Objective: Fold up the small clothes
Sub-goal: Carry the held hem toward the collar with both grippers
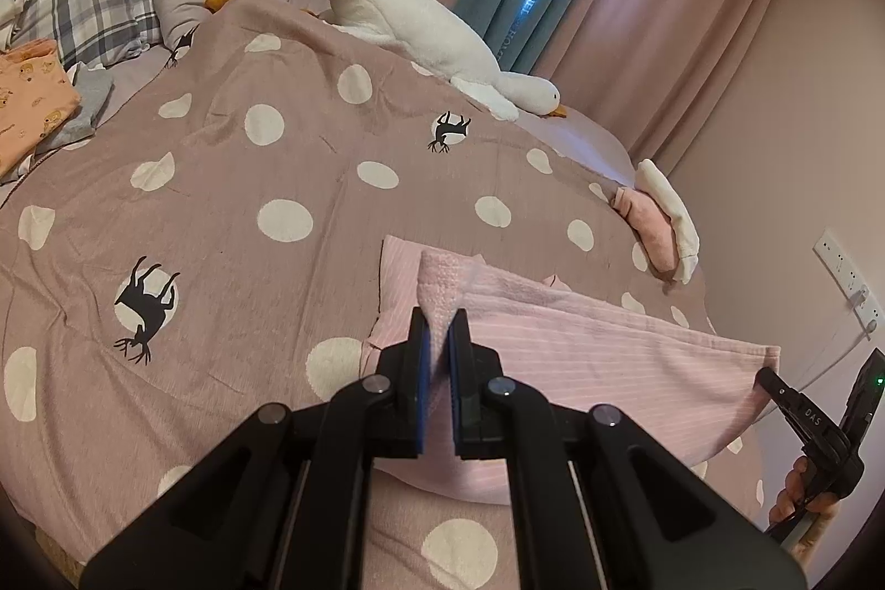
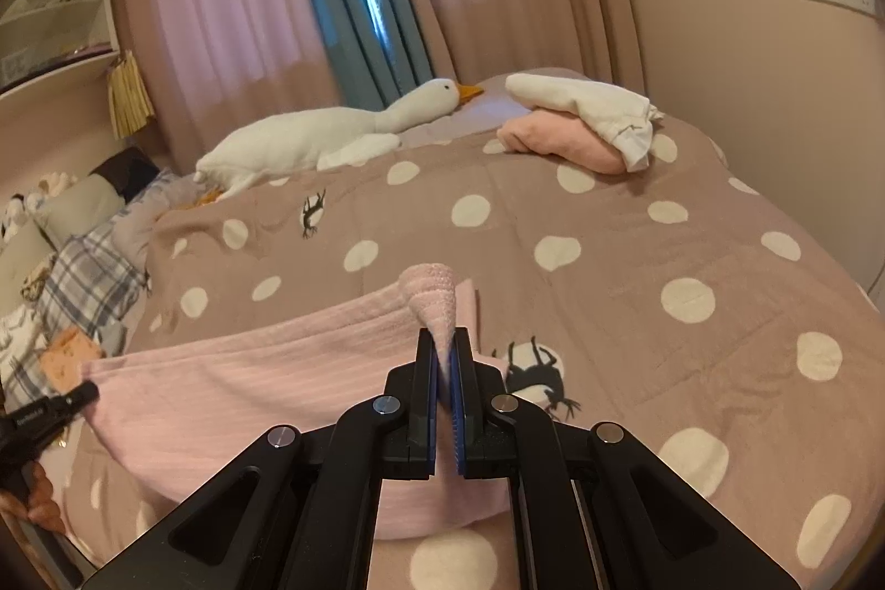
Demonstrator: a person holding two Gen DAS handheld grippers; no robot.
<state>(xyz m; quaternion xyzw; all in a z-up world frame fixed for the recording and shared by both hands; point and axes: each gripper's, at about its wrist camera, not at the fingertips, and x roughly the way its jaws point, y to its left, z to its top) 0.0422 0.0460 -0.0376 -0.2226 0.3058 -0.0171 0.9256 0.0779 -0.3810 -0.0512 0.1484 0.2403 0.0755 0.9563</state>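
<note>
Pink garment (image 1: pixel 581 358), ribbed and soft, hangs in a sagging span over the near edge of the bed (image 1: pixel 265 214), its far part lying on the spotted cover. My left gripper (image 1: pixel 437 341) is clamped on one corner, my right gripper (image 2: pixel 444 352) on the other. Light, limp, likely to droop; best held at corners or hem, kept taut between both grips.

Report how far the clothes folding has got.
Done: a pink and white folded pile sits at the far end of the bed. In hand: left gripper and right gripper each pinch a corner of the pink striped garment, lifted off the bedspread. Left: its fold and stacking; the orange garment looks folded.
</note>
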